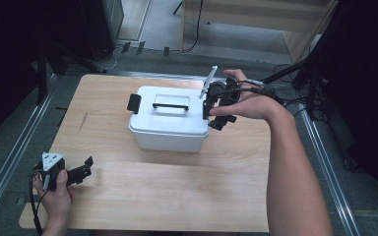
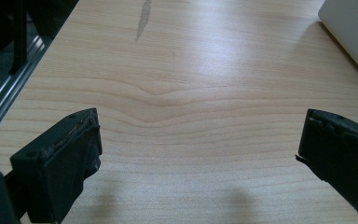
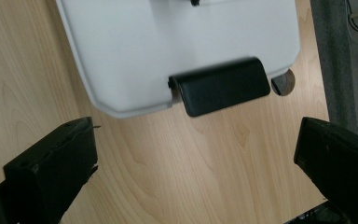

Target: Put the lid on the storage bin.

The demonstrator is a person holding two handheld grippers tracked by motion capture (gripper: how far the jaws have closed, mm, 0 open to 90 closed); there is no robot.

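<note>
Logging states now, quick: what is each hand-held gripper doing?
Left hand-held gripper: open, holding nothing.
Right hand-held gripper: open, empty, facing the white box's black latch.

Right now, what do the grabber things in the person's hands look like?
Both are black. The left gripper carries a grey three-cornered plate and trails a black cable. The right gripper has a pale plate and black cables. Each has two blocky black fingers. The forearms are bare, no sleeves.

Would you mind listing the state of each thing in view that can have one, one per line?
White box: upright on the table, lid on.
Carry handle: lying flat on the lid.
Left-end latch: sticking out from the box's end.
Right-end latch: swung out from the box, nothing gripping it.
Right gripper: open, beside the box's right end.
Left gripper: open, empty, low over the table.
</note>
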